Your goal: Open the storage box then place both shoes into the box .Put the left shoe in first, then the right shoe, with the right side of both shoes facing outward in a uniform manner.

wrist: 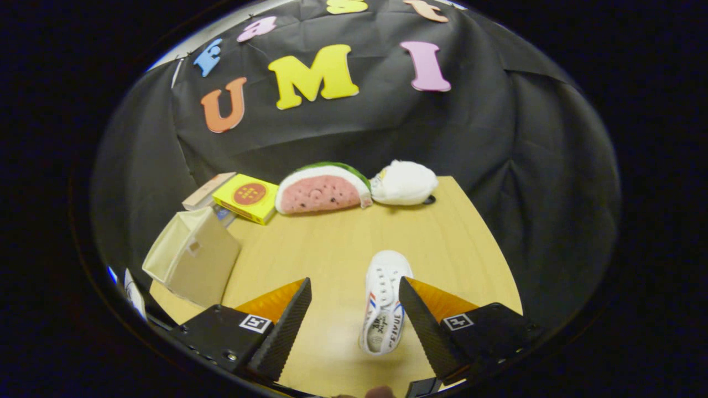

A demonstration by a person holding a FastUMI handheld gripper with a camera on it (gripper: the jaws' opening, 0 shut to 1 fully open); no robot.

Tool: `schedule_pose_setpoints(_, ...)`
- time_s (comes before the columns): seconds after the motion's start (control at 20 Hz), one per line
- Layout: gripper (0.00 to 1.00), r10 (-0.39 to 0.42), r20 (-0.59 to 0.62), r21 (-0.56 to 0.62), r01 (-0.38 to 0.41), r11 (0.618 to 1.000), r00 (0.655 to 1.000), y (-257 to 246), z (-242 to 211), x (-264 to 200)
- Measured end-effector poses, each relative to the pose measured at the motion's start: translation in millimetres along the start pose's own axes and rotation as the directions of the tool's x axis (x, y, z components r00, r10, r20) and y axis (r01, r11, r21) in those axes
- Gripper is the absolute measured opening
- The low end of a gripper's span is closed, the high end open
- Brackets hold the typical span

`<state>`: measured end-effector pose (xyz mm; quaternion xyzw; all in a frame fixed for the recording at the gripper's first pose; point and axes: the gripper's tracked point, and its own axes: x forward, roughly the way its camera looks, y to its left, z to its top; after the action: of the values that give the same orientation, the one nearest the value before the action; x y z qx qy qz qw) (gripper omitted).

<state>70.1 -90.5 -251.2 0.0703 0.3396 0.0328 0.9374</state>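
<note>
Wood table [332,243] is sitting under my tongs [354,290], which I am holding spread wide, a white shoe [385,298] lying between the fingers; black cloth is hanging behind.

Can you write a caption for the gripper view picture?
Open gripper hovers over a white shoe on the table.

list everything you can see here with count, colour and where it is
shoe: 1, white with red and blue stripes, on the table between the gripper's fingers, close to the right finger
storage box: 1, beige fabric, open, at the table's left edge
yellow box: 1, yellow with a red circle, at the back left
flat box: 1, tan, beside the yellow box
watermelon plush: 1, pink, white and green, at the back centre
white plush: 1, white, right of the watermelon plush
table: 1, light wood
gripper: 1, open, fingers either side of the shoe
</note>
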Motion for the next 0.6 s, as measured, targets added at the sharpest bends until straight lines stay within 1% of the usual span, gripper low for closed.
schedule_pose_setpoints(0.15,0.96,-0.035,-0.110,0.053,0.041,0.998,0.993,-28,-35,22)
schedule_pose_setpoints(0.3,0.96,-0.060,-0.186,0.034,0.067,0.997,0.981,-45,-61,40)
schedule_pose_setpoints(0.4,0.96,-0.057,-0.225,0.038,0.067,0.997,0.973,-50,-72,50)
schedule_pose_setpoints(0.5,0.96,-0.052,-0.240,0.046,0.065,0.997,0.969,-51,-77,58)
schedule_pose_setpoints(0.55,0.92,-0.050,-0.247,0.046,0.063,0.997,0.968,-52,-79,63)
schedule_pose_setpoints(0.6,0.91,-0.046,-0.257,0.050,0.060,0.997,0.965,-52,-79,65)
